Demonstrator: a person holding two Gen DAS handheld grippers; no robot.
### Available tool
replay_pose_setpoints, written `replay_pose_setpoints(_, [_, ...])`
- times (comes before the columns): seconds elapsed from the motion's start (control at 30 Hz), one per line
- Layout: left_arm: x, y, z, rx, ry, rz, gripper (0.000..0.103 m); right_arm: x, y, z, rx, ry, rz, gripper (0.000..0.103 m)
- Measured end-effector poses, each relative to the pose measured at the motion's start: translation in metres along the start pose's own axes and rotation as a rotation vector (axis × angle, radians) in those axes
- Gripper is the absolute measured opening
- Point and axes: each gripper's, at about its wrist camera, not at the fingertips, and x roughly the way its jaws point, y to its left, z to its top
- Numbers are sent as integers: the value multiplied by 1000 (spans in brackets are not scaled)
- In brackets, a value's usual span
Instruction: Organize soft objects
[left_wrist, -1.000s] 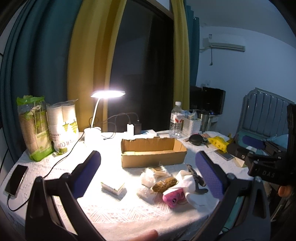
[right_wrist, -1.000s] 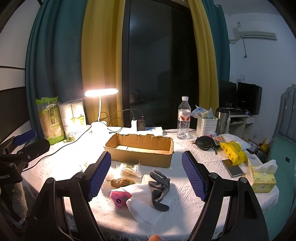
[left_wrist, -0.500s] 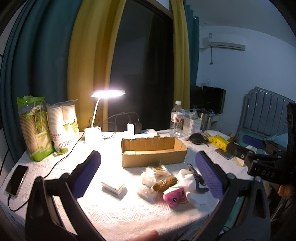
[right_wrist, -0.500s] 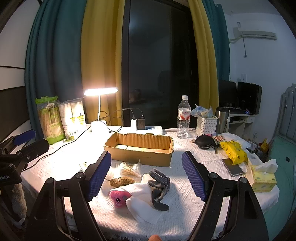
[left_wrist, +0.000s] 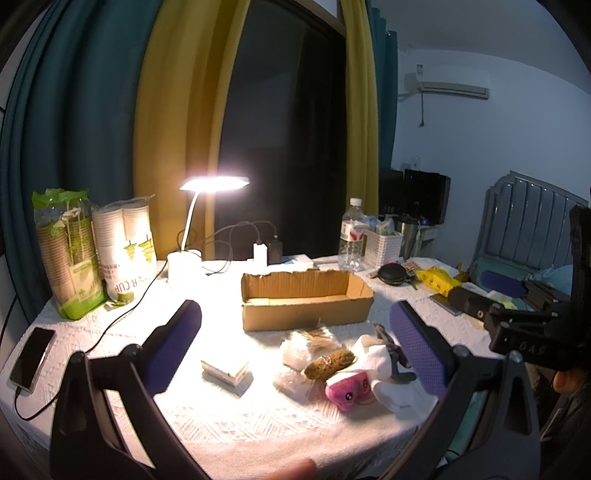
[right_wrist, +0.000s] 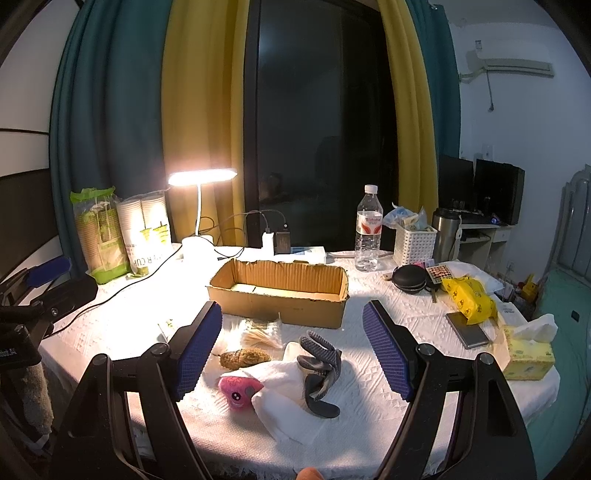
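Note:
An open cardboard box (right_wrist: 279, 291) (left_wrist: 306, 301) stands mid-table. In front of it lie a pink plush toy (right_wrist: 236, 391) (left_wrist: 347, 389), a white cloth (right_wrist: 284, 402) (left_wrist: 384, 369), a grey glove (right_wrist: 321, 369), a brown fuzzy lump (right_wrist: 245, 357) (left_wrist: 328, 363) and a clear bag of sticks (right_wrist: 258, 334) (left_wrist: 310, 341). My right gripper (right_wrist: 291, 354) is open and empty, held above the pile. My left gripper (left_wrist: 295, 350) is open and empty, further left, over a small white block (left_wrist: 225, 371).
A lit desk lamp (right_wrist: 201, 177), cup stacks (right_wrist: 146, 229), a water bottle (right_wrist: 368, 229), a white basket (right_wrist: 413, 243), a black case (right_wrist: 408, 278), a yellow pack (right_wrist: 469, 299), a tissue box (right_wrist: 528, 350) and a phone (left_wrist: 31, 356) ring the table.
Both grippers have drifted very slightly; the objects on the table have not moved and both jaws stay open.

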Motion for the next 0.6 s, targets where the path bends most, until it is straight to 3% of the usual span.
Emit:
replay_pose_setpoints(0.4, [6,-3,-1,9,9,0,103,4,-1,1,1,7,1,81])
replay_pose_setpoints(0.6, [31,-1,0,12,48,12,103,21,-7,0,22,40,-1,81])
